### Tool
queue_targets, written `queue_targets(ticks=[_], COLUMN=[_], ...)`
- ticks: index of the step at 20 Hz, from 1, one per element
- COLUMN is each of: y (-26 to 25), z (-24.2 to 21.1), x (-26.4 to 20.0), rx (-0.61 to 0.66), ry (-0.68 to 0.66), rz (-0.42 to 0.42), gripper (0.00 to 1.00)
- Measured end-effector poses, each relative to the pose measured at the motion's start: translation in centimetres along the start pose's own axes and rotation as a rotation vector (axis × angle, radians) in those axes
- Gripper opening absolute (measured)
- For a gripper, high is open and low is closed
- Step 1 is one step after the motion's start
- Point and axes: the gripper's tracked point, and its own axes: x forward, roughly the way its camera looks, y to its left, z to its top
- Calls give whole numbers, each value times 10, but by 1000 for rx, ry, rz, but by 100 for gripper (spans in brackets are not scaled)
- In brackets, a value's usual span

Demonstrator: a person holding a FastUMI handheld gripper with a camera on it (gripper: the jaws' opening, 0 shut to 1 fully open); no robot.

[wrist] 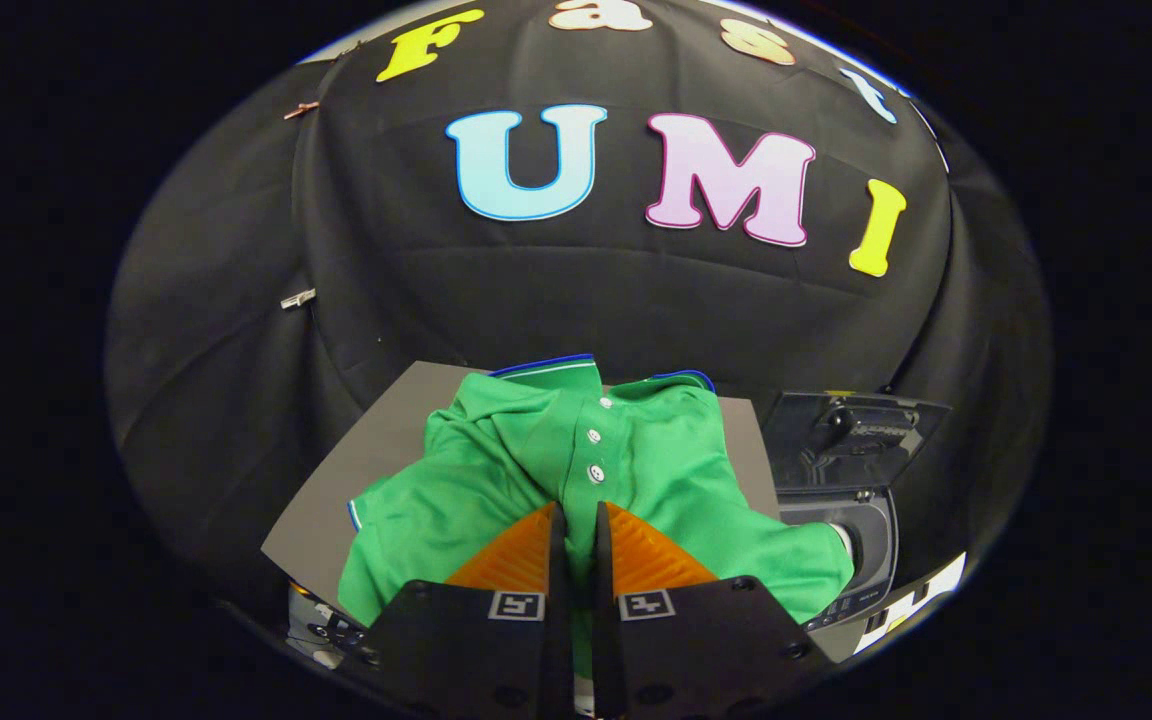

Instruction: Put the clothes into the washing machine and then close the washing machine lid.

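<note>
One green shirt [576, 460] on grey board [376, 450], pinched in gripper [576, 520], fingers nearly together on placket fold. Washing machine [851, 540] beside, lid [851, 425] up. Risk: thin pinch slips, or trailing sleeves snag drum rim.

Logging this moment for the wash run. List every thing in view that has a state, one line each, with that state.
gripper: shut on the green polo shirt, fingers pinching its button placket.
green polo shirt: bunched and lifted at the placket, draped over the grey board, buttons done up.
washing machine: open, not yet loaded as far as shows.
washing machine lid: raised.
grey board: flat, partly covered by the shirt.
</note>
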Motion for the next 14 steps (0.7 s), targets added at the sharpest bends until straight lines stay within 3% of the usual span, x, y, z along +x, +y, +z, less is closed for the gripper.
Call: queue_targets(ticks=[5, 14], y=[-30, -100], z=[2, 14], x=[-12, -29], rx=[-15, 46], ry=[-3, 4], rz=[37, 238], gripper=[12, 12])
